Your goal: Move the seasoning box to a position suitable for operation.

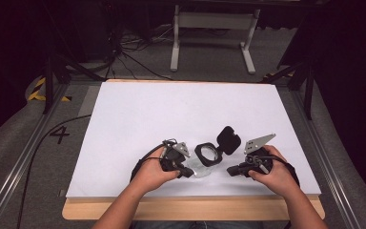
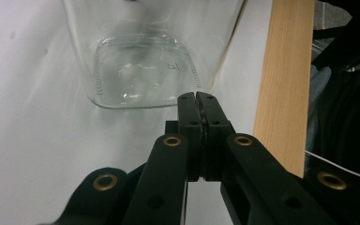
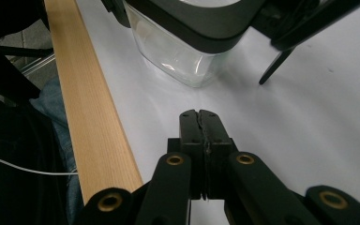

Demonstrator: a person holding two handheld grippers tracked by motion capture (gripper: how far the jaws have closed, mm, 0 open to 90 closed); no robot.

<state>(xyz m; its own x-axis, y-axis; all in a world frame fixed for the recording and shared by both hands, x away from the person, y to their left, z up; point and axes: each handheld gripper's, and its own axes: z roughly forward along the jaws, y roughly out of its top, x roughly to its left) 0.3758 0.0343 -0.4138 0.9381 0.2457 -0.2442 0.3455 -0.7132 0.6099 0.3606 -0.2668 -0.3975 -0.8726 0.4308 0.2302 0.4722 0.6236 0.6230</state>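
With both jaw pairs pressed together and empty beside the clear jar [image 1: 205, 164], spread the left gripper [image 1: 187, 172] first, then steady the glass before touching the open lid [image 1: 228, 140].

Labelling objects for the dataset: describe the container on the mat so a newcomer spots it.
On the white mat, near its front edge, it stands between the left gripper and right gripper. It is a clear square jar with a black rim and an open black flip lid.

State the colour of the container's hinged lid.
Black: the lid stands flipped open behind the clear container. It shows best in the high view.
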